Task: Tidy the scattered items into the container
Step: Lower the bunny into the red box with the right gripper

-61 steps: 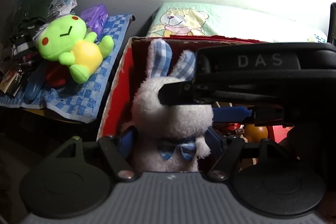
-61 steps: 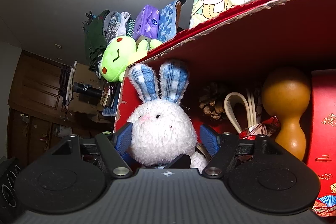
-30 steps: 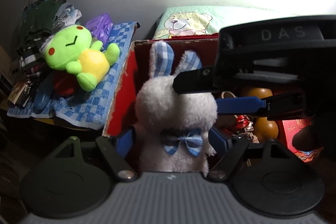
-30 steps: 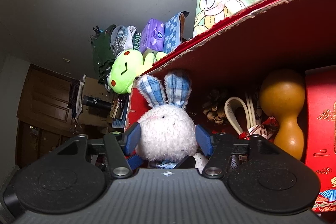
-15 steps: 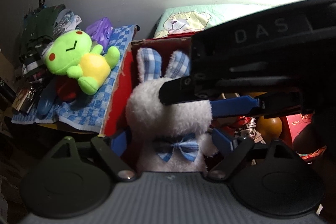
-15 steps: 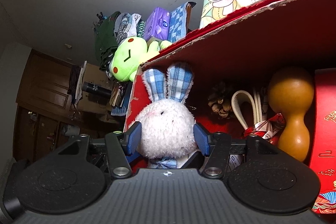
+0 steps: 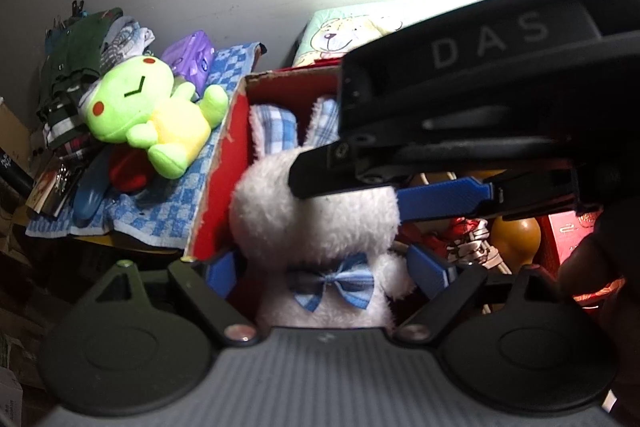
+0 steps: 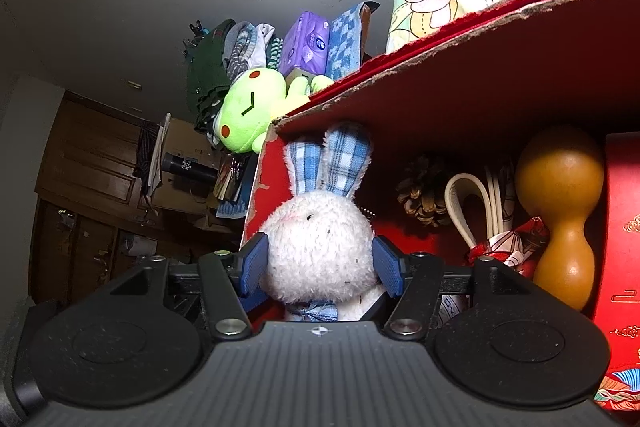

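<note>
Left gripper [image 7: 330,267]: jaws had just been opening; blue pads stood clear of the white bunny [image 7: 320,227] between them, released.
Right gripper [image 8: 319,269]: jaws had widened slightly, pads still pressed on the bunny's head (grasping it).
Bunny: upright in the left corner of the red box [image 8: 460,99], beside its left wall, as before.
Box contents: gourd [image 8: 560,219], pine cone [image 8: 420,195].
Outside: green frog plush [image 7: 148,115] on checked cloth [image 7: 176,203], unmoved.
</note>
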{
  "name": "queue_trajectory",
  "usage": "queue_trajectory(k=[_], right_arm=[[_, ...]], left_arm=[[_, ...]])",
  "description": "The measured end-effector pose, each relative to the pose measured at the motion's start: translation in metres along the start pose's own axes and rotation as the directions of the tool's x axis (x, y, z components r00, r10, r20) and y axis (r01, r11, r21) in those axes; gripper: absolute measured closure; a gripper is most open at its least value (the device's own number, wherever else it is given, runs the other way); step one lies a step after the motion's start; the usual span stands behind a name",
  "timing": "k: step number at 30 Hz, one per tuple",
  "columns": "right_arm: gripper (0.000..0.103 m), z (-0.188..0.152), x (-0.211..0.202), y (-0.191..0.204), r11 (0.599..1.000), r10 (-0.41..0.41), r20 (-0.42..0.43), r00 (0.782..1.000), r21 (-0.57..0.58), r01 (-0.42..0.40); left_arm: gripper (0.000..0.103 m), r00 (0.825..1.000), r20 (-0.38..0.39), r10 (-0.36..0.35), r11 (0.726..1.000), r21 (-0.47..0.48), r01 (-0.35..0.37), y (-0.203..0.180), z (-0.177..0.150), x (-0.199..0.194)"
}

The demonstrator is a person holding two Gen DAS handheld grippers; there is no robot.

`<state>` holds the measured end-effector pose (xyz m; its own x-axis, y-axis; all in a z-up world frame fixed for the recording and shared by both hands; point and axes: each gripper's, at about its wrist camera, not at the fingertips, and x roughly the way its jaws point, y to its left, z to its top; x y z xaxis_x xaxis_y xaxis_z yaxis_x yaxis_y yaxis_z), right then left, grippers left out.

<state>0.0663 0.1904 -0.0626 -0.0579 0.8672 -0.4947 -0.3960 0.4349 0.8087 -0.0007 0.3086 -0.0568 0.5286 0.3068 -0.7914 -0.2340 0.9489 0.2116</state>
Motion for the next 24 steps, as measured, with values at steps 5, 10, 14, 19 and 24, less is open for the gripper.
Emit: queue_trajectory(k=[5, 10, 14, 19, 24], right_arm=[[0.041, 0.000, -0.003, 0.001, 1.000, -0.018, 0.018, 1.000, -0.001, 0.018], [0.041, -0.001, -0.009, 0.004, 0.998, -0.063, 0.041, 0.997, -0.007, 0.063], [0.041, -0.006, -0.021, 0.000, 0.996, -0.090, 0.074, 0.993, 0.024, 0.089], [0.041, -0.013, -0.039, -0.003, 0.993, -0.112, 0.132, 0.985, 0.044, 0.107], [0.042, -0.021, -0.057, -0.004, 0.990, -0.138, 0.186, 0.973, 0.047, 0.132]], left_arm=[[0.014, 1.000, -0.011, 0.004, 1.000, -0.009, -0.004, 0.000, 0.001, 0.000], [0.014, 1.000, -0.024, 0.007, 1.000, -0.013, -0.007, 0.000, 0.003, 0.001], [0.014, 0.999, -0.025, 0.028, 1.000, 0.000, -0.028, -0.004, 0.002, 0.002], [0.014, 0.999, -0.031, 0.033, 0.999, -0.002, -0.033, -0.004, 0.003, 0.002], [0.014, 0.998, -0.047, 0.032, 0.999, -0.006, -0.033, -0.004, 0.003, 0.002]])
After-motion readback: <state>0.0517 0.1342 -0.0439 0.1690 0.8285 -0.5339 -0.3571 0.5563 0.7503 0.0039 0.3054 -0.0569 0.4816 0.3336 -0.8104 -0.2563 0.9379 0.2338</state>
